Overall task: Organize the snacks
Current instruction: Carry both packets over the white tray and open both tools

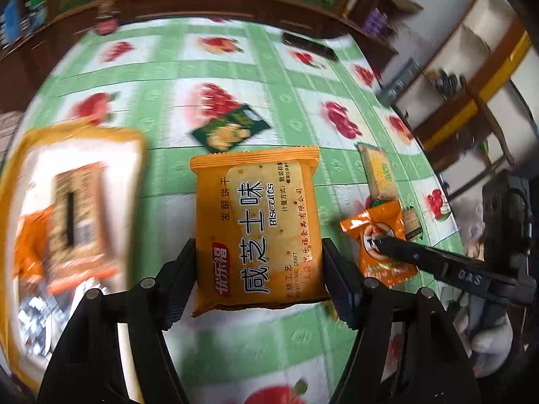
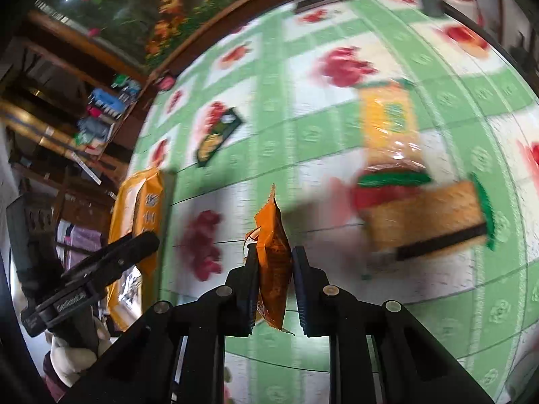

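While both claws are loaded, sorting looks midway: my left claw grips the biscuit pack and my right claw pinches the small orange packet, both above the tabletop. Dark green packet and yellow cracker pack lie loose. Left view alone shows the big orange bag; right view alone shows the green-edged cracker pack.
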A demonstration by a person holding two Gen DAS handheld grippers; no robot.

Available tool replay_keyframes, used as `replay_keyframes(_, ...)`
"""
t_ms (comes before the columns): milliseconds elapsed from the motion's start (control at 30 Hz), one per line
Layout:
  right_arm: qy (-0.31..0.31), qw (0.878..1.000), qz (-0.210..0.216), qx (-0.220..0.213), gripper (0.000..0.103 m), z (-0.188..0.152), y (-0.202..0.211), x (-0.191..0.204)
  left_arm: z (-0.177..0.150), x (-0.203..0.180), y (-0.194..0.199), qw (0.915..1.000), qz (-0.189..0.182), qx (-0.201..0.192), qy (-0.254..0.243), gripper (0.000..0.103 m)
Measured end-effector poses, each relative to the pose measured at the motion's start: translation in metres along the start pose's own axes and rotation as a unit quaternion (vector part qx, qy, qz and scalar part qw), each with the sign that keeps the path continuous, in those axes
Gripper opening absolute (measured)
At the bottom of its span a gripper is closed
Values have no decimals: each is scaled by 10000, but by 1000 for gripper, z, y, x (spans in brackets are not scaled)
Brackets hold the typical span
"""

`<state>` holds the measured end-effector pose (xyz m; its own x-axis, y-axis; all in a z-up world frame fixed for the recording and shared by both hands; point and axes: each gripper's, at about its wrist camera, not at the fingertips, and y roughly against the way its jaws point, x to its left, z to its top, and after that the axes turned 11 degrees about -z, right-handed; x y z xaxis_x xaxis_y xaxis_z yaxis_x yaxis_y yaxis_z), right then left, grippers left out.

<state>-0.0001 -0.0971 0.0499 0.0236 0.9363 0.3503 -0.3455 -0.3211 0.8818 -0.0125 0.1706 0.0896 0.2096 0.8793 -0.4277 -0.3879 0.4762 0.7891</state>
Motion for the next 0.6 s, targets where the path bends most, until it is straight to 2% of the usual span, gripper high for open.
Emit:
replay_keyframes(200,557,9976,399,46,18,-1,-4,68,-35,52,51,9965,368,-291,691,69)
replay_keyframes(333,984,9922,735,200,17,-7,-10,122,-63,89,70,9906,699,-258,1144,70)
replay_keyframes(433,1295,9859,972,417,17,-16,-22,164,-80,114,79,9857,817,-222,1458,70)
replay_keyframes(600,1704,9774,1035,700,17,-33,-48,217,-93,134,88,9829,933,-178,1577,70)
